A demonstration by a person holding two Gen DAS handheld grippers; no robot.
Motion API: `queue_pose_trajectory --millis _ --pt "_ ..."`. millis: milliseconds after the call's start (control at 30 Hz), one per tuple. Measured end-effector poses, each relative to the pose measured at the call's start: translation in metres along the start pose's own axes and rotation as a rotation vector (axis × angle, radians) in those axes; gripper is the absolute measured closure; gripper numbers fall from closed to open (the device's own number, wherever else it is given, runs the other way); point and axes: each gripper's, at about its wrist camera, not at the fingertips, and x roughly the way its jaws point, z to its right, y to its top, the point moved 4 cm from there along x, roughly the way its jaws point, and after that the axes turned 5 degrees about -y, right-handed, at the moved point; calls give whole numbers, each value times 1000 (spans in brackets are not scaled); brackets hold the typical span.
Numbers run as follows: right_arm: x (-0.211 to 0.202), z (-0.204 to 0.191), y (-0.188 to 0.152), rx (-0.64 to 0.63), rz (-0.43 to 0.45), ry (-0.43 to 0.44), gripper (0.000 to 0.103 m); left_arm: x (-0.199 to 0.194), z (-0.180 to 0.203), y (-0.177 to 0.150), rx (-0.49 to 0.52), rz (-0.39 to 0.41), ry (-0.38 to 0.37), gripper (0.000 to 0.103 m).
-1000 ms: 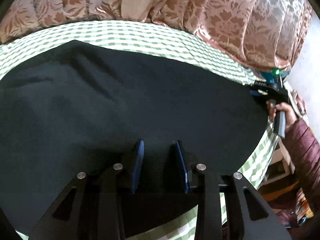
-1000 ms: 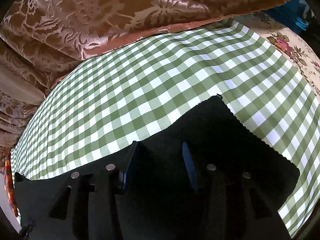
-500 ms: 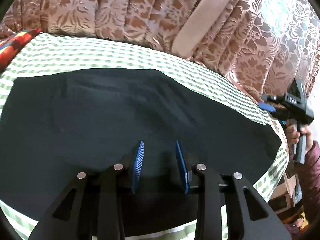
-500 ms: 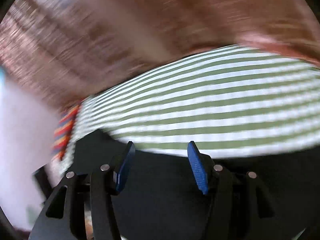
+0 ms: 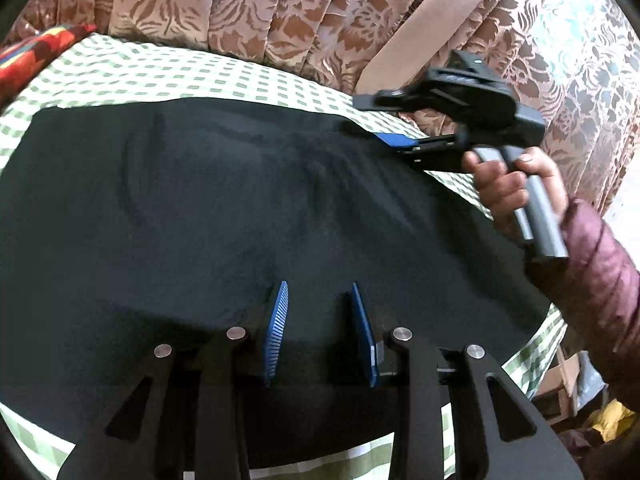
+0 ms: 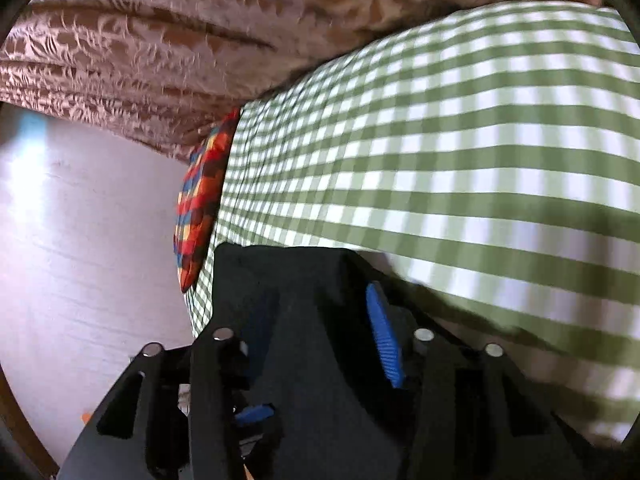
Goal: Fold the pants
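Two grippers worked over one bed-like surface covered with a green-and-white checked cloth [image 5: 132, 76]. Black pants [image 5: 192, 216] lay spread across most of that cloth, mostly flat, with soft wrinkles near the middle. Left gripper [image 5: 318, 320] hung low over the near part of the pants, blue pads parted with black fabric showing in the gap; whether the pads pressed on the fabric could not be told. Right gripper [image 5: 394, 140], seen from the left wrist view at the far right edge of the pants, was carried by a hand [image 5: 508, 184] on a grey handle, with a maroon quilted sleeve [image 5: 596, 280] behind it. From the right wrist view its jaws were closing, a raised fold of black cloth standing between the fingers and hiding the left pad; picture blurred, so contact unclear. Brown floral curtains [image 5: 248, 4] hung in pleats along the far side of the surface, one plain tan band crossing them. Bright patterned red cushion [image 6: 200, 196] sat at one end of the checked cloth. Pale wall [image 6: 80, 240] beyond that cushion. Cardboard boxes [image 5: 560, 384] and yellow clutter low at the right
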Motion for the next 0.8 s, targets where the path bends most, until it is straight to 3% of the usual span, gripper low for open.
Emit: queue_pose_trajectory --millis 33,100,167,233,300,433,467,500,533,567,633,700,800 --pt "8 -4 0 -18 -15 2 66 0 0 0 -4 2 -5 71" --pt "11 -17 1 -90 6 -28 92 0 -1 0 -7 4 -8 71" --pt "3 -23 -2 -154 52 -60 98 0 -2 -1 -13 6 3 71" --pt "2 -11 5 -148 95 -176 99 1 -5 -1 -24 5 6 71" --pt "16 5 8 -135 83 -276 99 5 -6 -1 -29 -4 19 71" --pt "29 8 7 -141 86 -307 96 4 -7 0 -43 -23 19 71" --pt "24 6 6 -137 93 -290 90 2 -7 3 -61 -31 12 71" --pt "18 4 5 -135 104 -271 72 -3 -7 10 -71 -31 7 71" --pt "6 0 5 -127 143 -270 62 -7 -7 15 -62 -17 20 71" --pt "-2 -5 5 -117 175 -262 59 -14 -7 24 -44 10 41 71" --pt "-26 -10 -2 -100 220 -211 61 -20 -13 37 -41 35 52 71" --pt "-47 -14 -17 -119 236 -195 77 -22 -26 54 -44 52 104 71" --pt "-56 -17 -44 -157 212 -186 85 -20 -49 78 -50 69 175 71"
